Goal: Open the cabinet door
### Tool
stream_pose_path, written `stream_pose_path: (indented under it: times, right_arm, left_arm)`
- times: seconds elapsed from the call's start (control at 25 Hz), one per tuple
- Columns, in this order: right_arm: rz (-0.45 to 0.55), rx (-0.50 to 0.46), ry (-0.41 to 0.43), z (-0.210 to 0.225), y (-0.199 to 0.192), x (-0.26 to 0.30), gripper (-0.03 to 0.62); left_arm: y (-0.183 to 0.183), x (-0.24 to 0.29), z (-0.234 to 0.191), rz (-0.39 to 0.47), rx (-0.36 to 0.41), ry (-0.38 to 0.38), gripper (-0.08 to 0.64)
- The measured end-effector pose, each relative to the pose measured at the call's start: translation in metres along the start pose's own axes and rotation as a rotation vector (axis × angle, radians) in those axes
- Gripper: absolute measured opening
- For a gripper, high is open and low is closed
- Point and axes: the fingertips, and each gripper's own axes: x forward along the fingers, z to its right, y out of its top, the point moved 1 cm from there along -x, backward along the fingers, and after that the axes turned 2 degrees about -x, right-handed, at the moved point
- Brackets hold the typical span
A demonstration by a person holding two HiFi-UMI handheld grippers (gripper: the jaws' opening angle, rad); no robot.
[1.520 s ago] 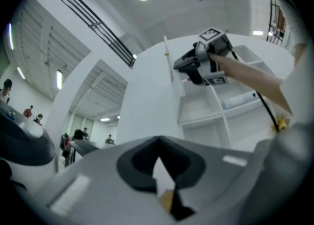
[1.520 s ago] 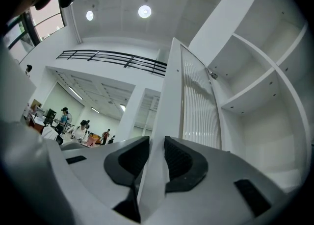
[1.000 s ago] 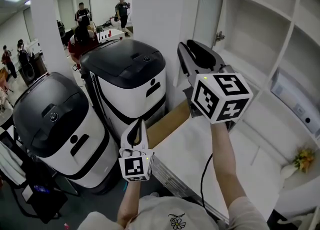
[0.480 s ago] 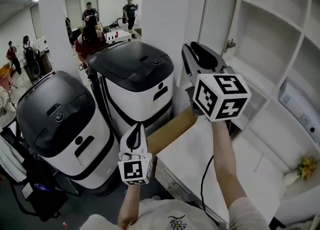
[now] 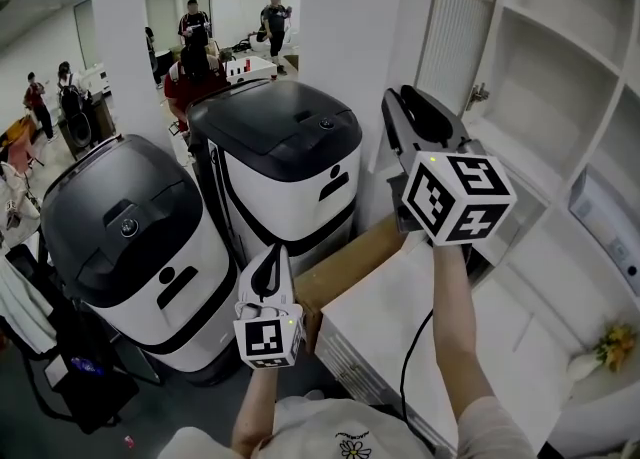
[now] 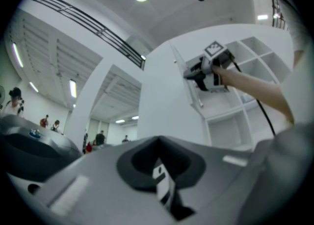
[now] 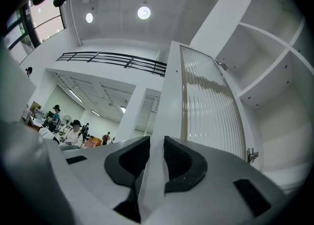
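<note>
Near left, low: left gripper [image 5: 268,265], jaws together, nothing held, just beside a black-topped white machine [image 5: 285,162]. Further right, higher: right gripper [image 5: 395,107] clamped on free edge of cabinet door [image 7: 211,101]. Door upright, long axis vertical, standing out from the shelves [image 5: 560,67]; hinges on far-right side, free edge pointing near-left

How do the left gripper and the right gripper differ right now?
The right gripper is clamped on the edge of the cabinet door; the left gripper has its jaws together on nothing. The right gripper is raised at the cabinet; the left gripper hangs lower, away from it. Both carry a marker cube.
</note>
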Motion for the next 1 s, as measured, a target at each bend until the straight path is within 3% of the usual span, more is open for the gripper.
stream_pose_path:
  times: [0.16,0.32,0.52,0.76,1.0]
  right_arm:
    - [0.015,0.016,0.024,0.0,-0.001,-0.002,0.092]
    - [-0.018,-0.03,0.042,-0.001,0.001,-0.005,0.094]
    - [0.023,-0.062,0.024,0.006,0.018,-0.03,0.103]
    - [0.047,-0.146,-0.073,0.028,0.032,-0.068,0.103]
    - [0.041,-0.187,-0.212,0.062,0.028,-0.119,0.085]
  left_arm:
    - [0.0,0.002,0.002,0.001,-0.004,-0.02,0.006]
    - [0.0,0.005,0.009,0.003,-0.005,-0.05,0.006]
    - [0.007,0.01,0.024,0.021,0.001,-0.095,0.006]
    - [0.024,0.021,0.05,0.052,-0.009,-0.158,0.006]
    - [0.035,0.031,0.096,0.066,-0.011,-0.269,0.006]
